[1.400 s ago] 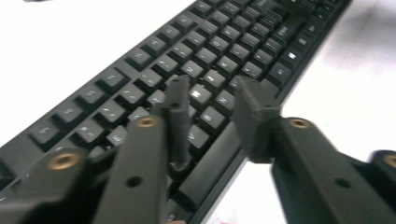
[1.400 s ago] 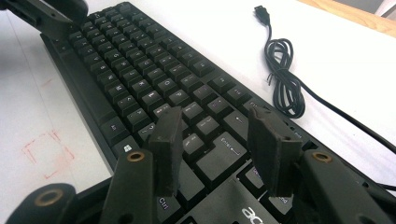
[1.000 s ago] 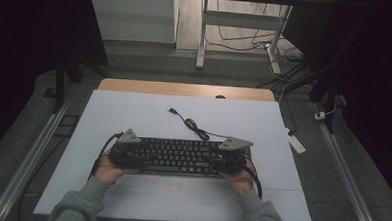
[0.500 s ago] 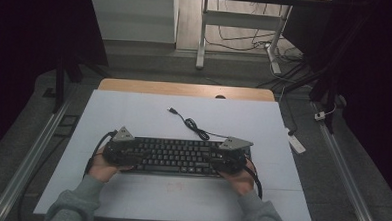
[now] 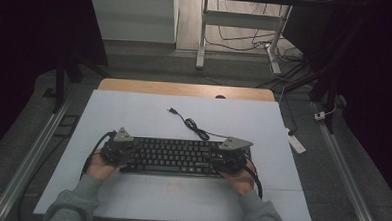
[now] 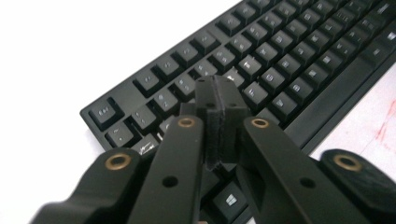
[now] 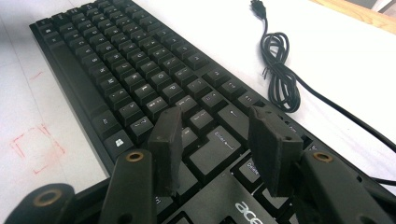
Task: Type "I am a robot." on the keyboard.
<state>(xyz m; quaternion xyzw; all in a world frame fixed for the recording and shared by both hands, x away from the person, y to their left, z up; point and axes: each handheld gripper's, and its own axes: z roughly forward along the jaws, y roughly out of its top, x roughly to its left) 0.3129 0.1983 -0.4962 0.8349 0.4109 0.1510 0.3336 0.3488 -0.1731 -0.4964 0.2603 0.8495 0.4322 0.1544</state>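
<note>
**Two grippers at the ends of a black keyboard**

High view shows a long black plastic keyboard [image 5: 174, 156] lying flat on the white desk [image 5: 133, 115], near the person's side; the left gripper [image 5: 118, 149] sits at the keyboard's left end and the right gripper [image 5: 230, 157] sits at its right end; a hand [image 5: 99, 169] holds the left gripper from behind, and another hand [image 5: 241, 180] holds the right one; grey sleeves come in from the bottom edge.

A thin black cable [image 5: 193, 126] runs from the keyboard's back edge out over the desk; part of it is wound in a small bundle, and its plug end lies loose on the white top, apart from the keys.

Left gripper view looks along the jaws over the left end of the keyboard [image 6: 280, 60]; the left gripper [image 6: 218, 100] has its two jaws pressed tight together with nothing between them; they are right over the keys near the corner, but I cannot tell if they touch the keys.

Right gripper view shows the right gripper [image 7: 217, 135] with its jaws spread wide apart; they hang over the right end of the keyboard [image 7: 140, 70], close to the big enter key; nothing is held between them; the cable bundle [image 7: 280, 74] lies on the desk just past the keyboard; faint red marks [image 7: 37, 149] show on the desk in front of the keyboard.
</note>
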